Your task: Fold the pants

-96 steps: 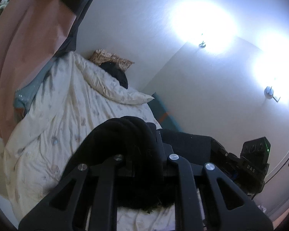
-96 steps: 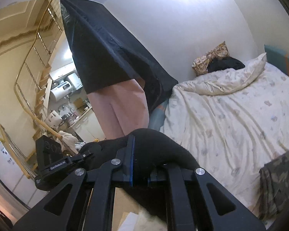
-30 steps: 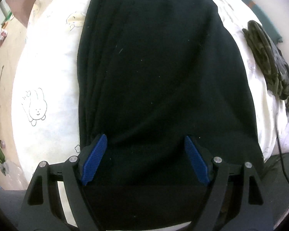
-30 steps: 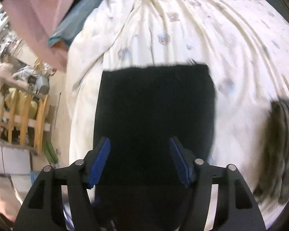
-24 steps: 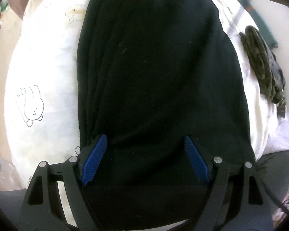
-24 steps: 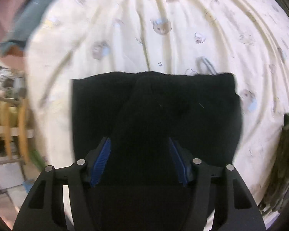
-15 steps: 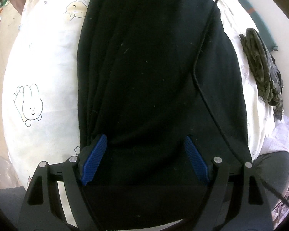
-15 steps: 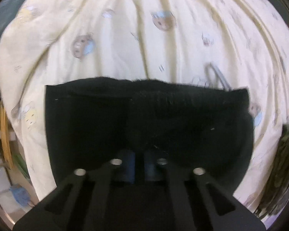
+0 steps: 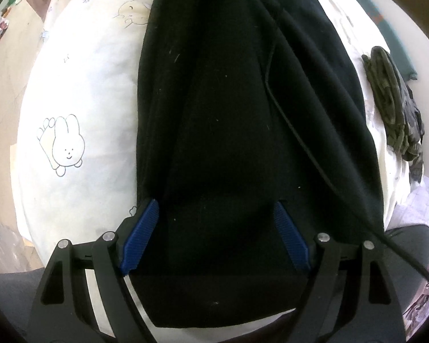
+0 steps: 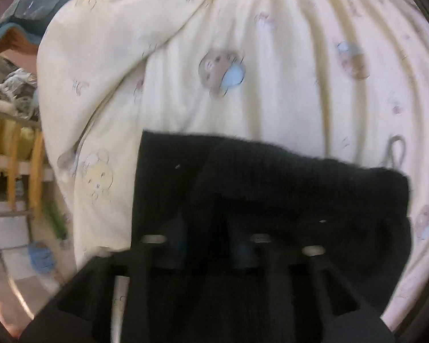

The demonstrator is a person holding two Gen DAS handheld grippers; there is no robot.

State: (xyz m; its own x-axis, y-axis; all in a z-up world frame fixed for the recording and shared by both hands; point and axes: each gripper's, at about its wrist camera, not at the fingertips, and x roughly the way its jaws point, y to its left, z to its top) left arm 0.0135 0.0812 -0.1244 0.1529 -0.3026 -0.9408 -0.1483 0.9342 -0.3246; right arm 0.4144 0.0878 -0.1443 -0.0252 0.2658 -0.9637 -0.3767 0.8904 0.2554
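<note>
black pants (image 9: 228,114) lay lengthwise on the bed's quilt (image 10: 271,71) | left claw (image 9: 214,228) stood wide apart over them, gripping nothing | right claw (image 10: 211,245) was opening at the far hem, cloth between | advice: let go fully, then smooth the fold flat
</note>
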